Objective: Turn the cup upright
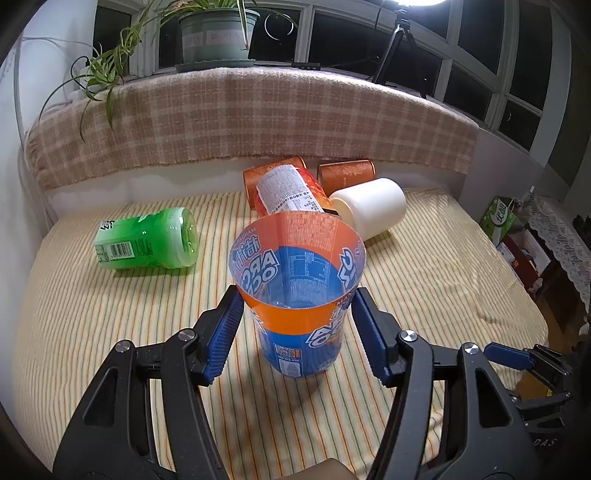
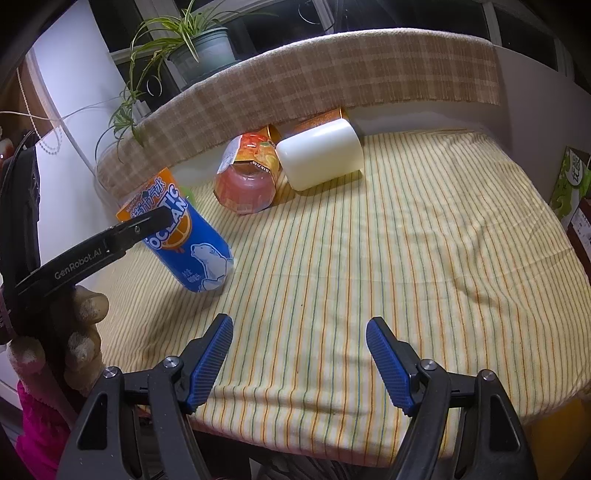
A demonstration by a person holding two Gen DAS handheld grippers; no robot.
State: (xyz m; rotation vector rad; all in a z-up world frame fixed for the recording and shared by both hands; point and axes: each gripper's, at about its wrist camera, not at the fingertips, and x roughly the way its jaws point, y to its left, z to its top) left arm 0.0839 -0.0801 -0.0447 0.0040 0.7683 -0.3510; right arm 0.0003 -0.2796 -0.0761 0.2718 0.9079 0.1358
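A blue and orange cut-bottle cup (image 1: 301,291) stands mouth up, base on the striped cloth (image 1: 92,332). My left gripper (image 1: 295,328) has its blue pads on either side of the cup, touching or nearly touching its walls. In the right wrist view the same cup (image 2: 188,236) stands at the left, with one left gripper finger (image 2: 110,236) across it. My right gripper (image 2: 299,358) is open and empty above the cloth's near edge. A white cup (image 1: 369,206) lies on its side at the back; it also shows in the right wrist view (image 2: 321,158).
A green cup (image 1: 147,238) lies on its side at the left. An orange-labelled bottle cup (image 1: 284,192) and brown cans (image 1: 347,173) lie at the back by the plaid-covered ledge (image 1: 258,122). A plant pot (image 1: 218,35) stands above. Boxes (image 1: 498,221) stand at the right, off the table.
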